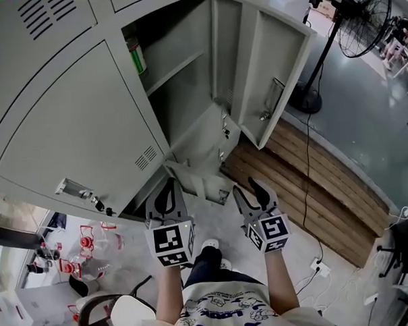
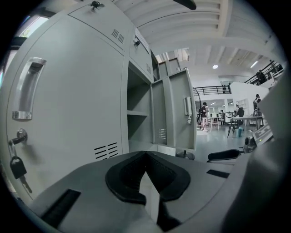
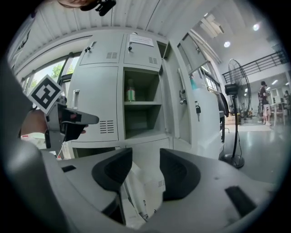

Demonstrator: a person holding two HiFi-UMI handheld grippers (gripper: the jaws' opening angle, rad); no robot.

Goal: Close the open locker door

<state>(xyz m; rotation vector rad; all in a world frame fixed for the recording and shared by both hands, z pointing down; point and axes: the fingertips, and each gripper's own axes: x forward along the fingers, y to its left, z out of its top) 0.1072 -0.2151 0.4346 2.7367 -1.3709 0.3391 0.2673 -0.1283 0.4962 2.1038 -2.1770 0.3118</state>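
Observation:
The grey locker bank (image 1: 67,124) has one compartment open, and its door (image 1: 274,75) is swung out to the right with a handle and key on its face. That door also shows in the left gripper view (image 2: 182,116) and in the right gripper view (image 3: 204,120). A green can (image 1: 136,57) stands on the shelf inside. Below it a smaller lower door (image 1: 198,181) hangs ajar. My left gripper (image 1: 168,197) is shut with nothing in it, its pads (image 2: 132,177) touching at the tips. My right gripper (image 1: 254,192) is open and points at the lower door (image 3: 141,182) without touching it.
A standing fan (image 1: 359,17) is on the right beyond the open door, with its cable running over wooden planks (image 1: 306,181). A black chair (image 1: 102,305) and red-and-white clutter (image 1: 80,255) lie at the lower left. People stand far off in the hall (image 2: 203,116).

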